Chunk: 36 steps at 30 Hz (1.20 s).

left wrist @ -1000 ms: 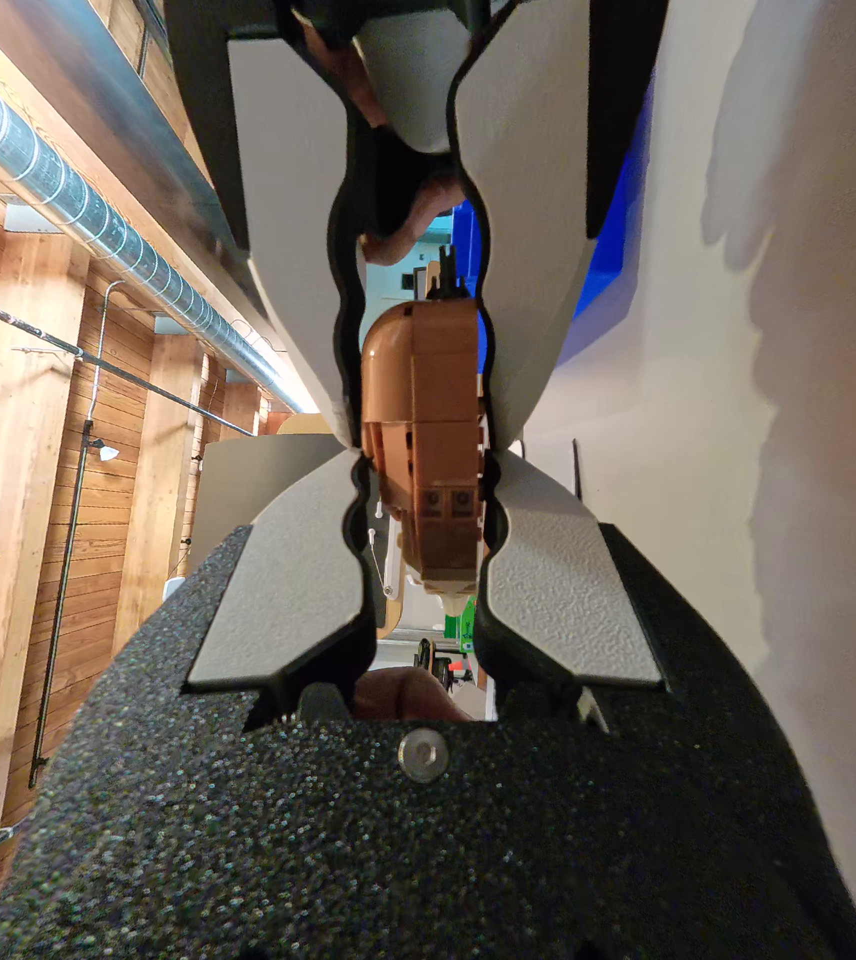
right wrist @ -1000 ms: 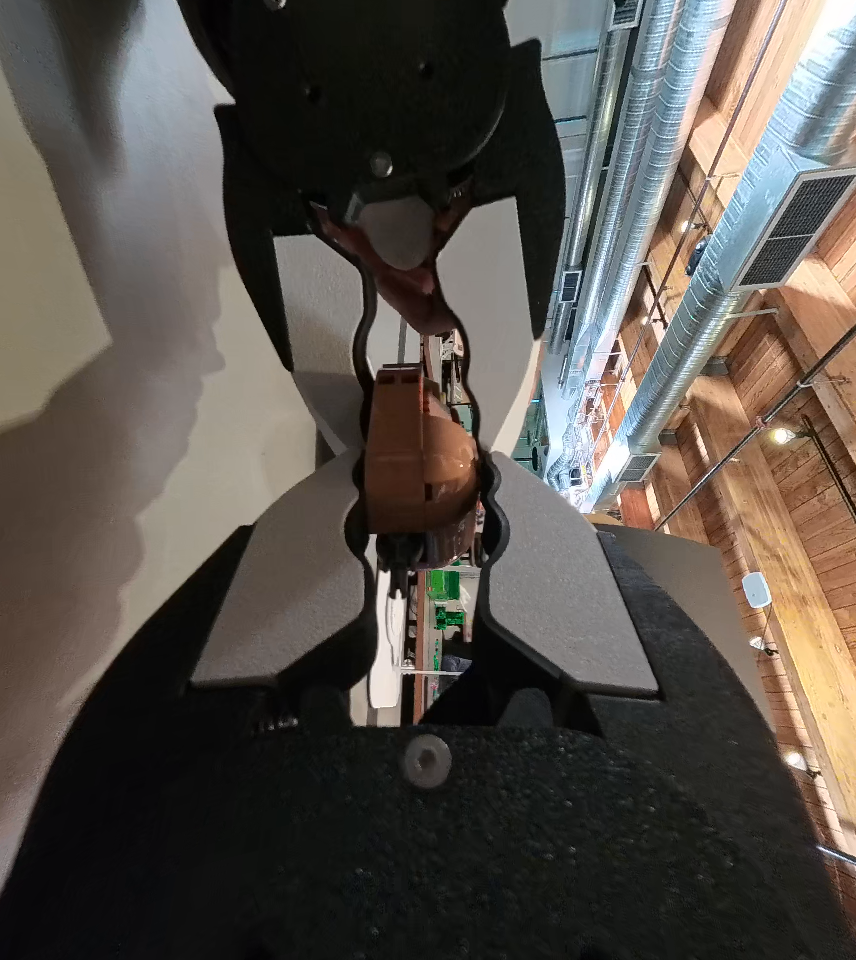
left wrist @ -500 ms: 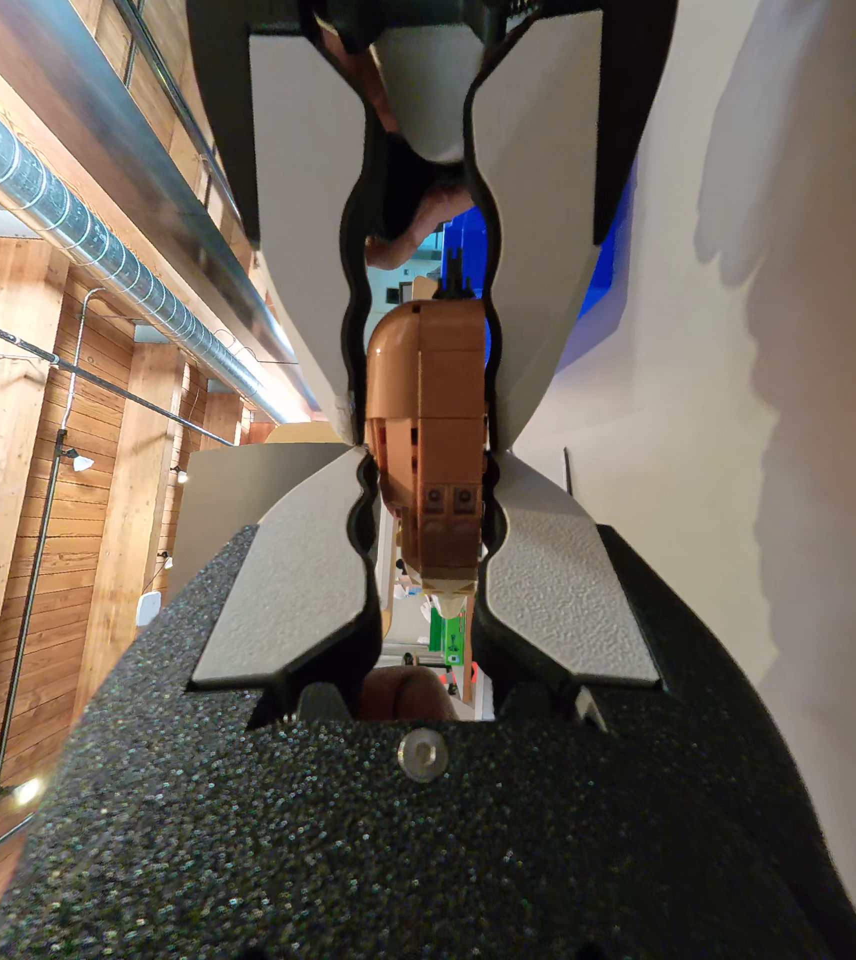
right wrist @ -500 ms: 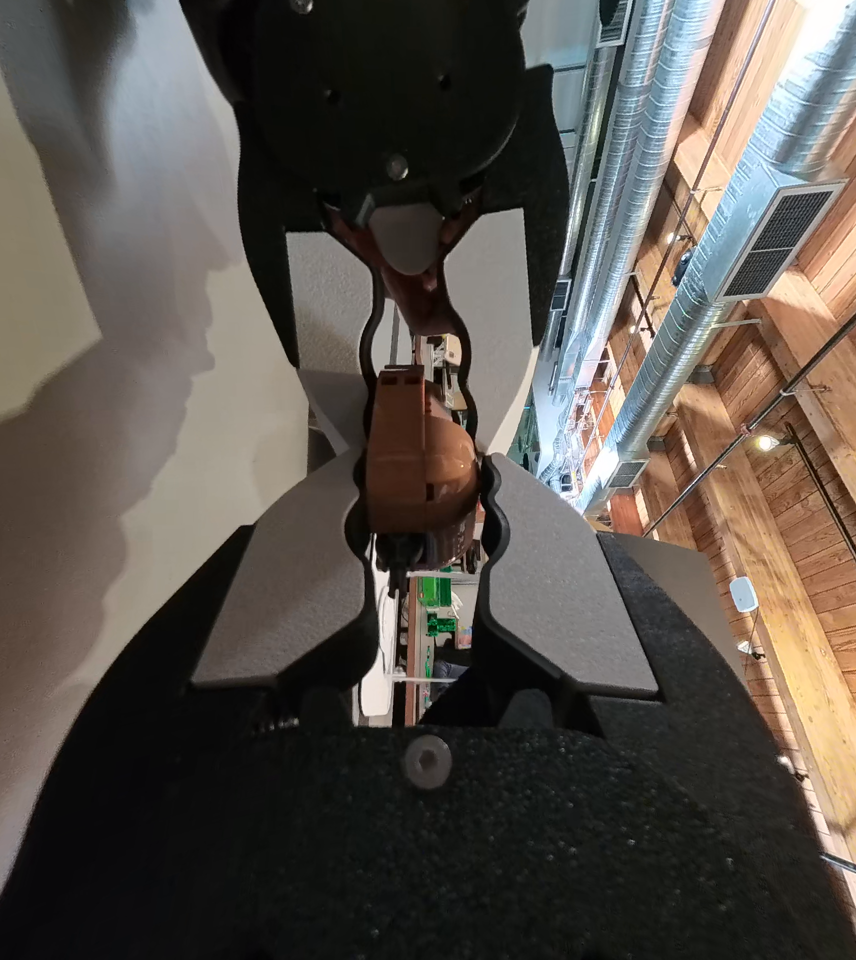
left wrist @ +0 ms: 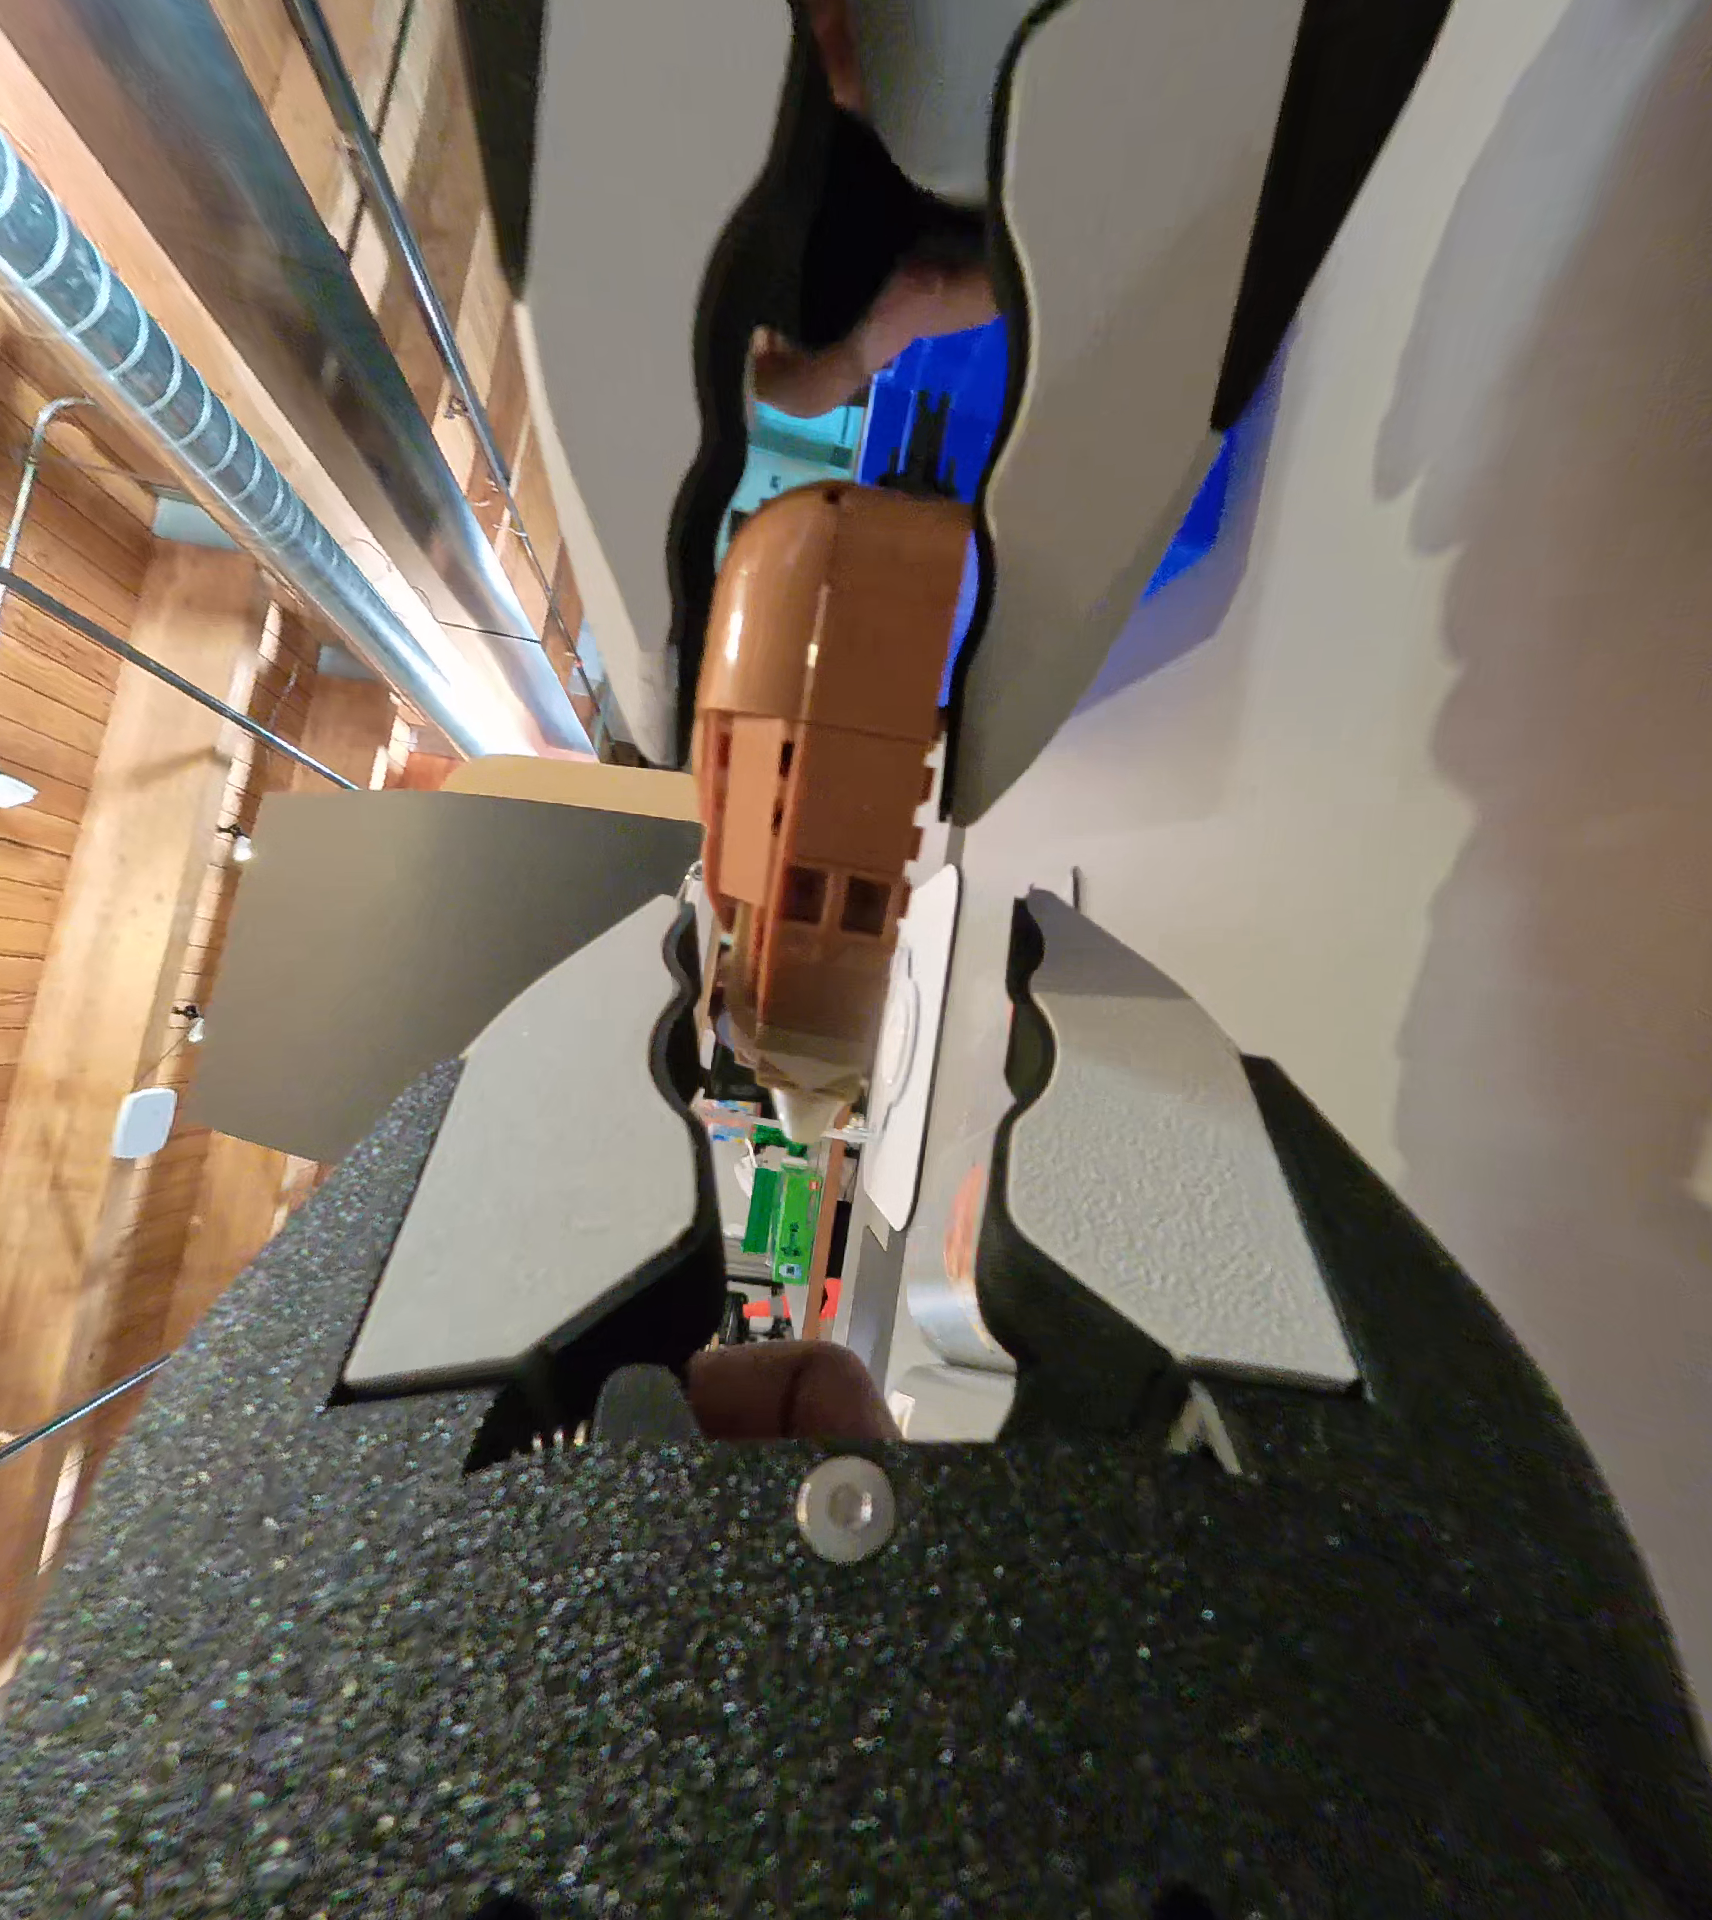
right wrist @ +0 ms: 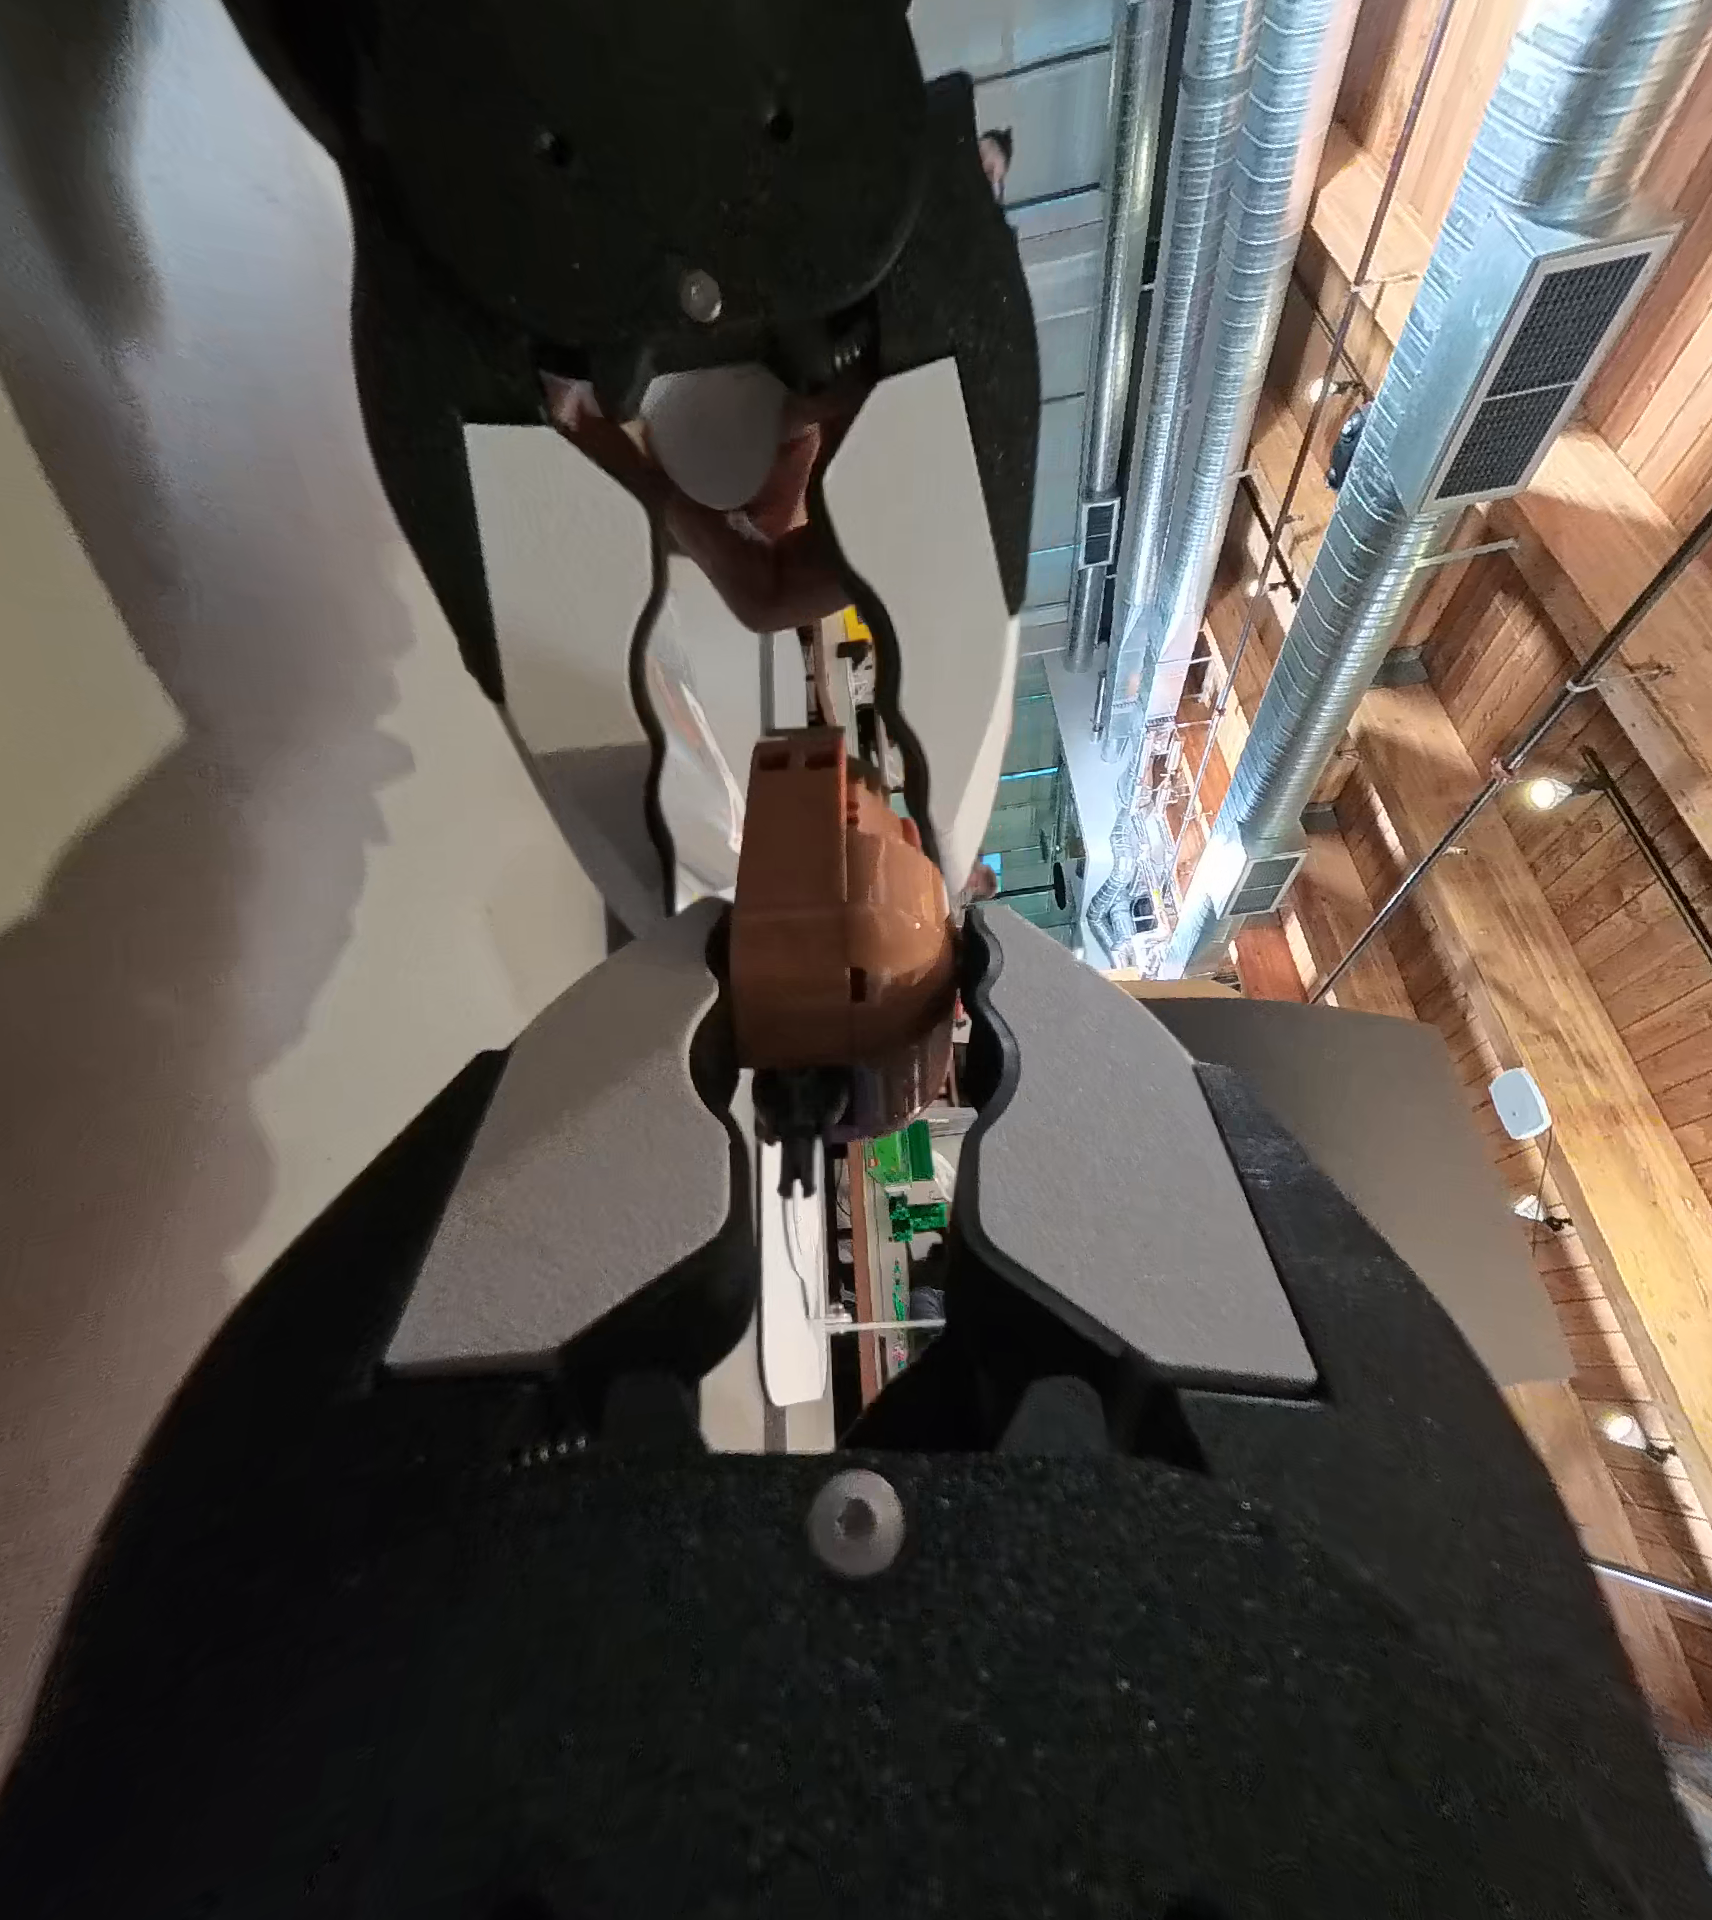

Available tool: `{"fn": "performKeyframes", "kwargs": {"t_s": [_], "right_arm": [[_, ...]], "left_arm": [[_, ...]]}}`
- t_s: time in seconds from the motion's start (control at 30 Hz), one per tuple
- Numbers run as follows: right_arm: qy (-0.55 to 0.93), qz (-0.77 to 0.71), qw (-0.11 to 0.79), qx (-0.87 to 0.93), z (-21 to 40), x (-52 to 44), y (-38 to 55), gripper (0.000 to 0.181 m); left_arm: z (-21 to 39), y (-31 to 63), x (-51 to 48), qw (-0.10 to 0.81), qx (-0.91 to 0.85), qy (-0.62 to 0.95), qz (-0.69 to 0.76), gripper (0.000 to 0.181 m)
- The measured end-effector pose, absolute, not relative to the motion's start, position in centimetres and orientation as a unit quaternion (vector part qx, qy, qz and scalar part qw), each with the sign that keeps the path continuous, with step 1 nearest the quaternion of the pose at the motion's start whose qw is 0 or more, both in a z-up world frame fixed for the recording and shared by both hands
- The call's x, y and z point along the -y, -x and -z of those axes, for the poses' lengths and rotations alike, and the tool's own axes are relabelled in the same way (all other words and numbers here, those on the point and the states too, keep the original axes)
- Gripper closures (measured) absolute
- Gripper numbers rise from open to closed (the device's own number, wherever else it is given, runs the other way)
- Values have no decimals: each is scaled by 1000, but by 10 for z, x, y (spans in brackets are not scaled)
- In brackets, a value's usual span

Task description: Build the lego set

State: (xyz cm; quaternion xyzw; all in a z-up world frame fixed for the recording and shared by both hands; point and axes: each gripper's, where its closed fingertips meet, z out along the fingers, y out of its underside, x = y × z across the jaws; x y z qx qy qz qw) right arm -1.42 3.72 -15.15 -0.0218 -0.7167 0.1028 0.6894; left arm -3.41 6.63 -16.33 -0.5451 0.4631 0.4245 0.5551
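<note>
Both grippers are pointed at each other, and the brown lego assembly with a rounded top (left wrist: pixel 826 769) sits between them, lifted off the white table surface (left wrist: pixel 1558 727). In the left wrist view, the left gripper (left wrist: pixel 847 925) has its grey fingers spread wide; its right finger (left wrist: pixel 1132 1132) stands clear of the brown lego assembly, while its left finger (left wrist: pixel 571 1122) sits just beside it (touching or not, I cannot tell). Beyond the assembly, the opposing gripper's pale fingers close in on its rounded upper part. In the right wrist view, the right gripper (right wrist: pixel 836 987) has its dark grey fingers narrowed onto the brown lego assembly (right wrist: pixel 831 935), both fingertips pressing its sides. A small black piece (right wrist: pixel 805 1127) sticks out of the assembly toward this camera. A ribbed silver duct (right wrist: pixel 1351 582) and wooden plank wall (right wrist: pixel 1610 935) run beside the assembly in the background.
</note>
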Motion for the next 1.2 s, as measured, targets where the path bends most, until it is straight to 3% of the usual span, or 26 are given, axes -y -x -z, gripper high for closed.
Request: {"fn": "performKeyframes", "kwargs": {"t_s": [0.17, 0.27, 0.33, 0.43, 0.7, 1.2], "right_arm": [[13, -96, 688, 719, 159, -35, 17, 141], [16, -116, 689, 716, 158, -30, 17, 141], [17, -125, 685, 717, 161, -28, 17, 141], [27, -152, 682, 715, 160, -26, 17, 140], [82, -228, 630, 738, 159, -34, 15, 119], [17, -150, 629, 763, 168, -29, 13, 142]], "left_arm": [[165, 29, -68, 552, -470, 537, -432, 119], [169, 28, -69, 540, -478, 533, -443, 128], [164, 31, -68, 543, -467, 529, -456, 145], [164, 30, -67, 549, -466, 534, -444, 145], [166, 32, -67, 547, -471, 535, -438, 145], [170, 26, -66, 551, -482, 546, -408, 145]]}}
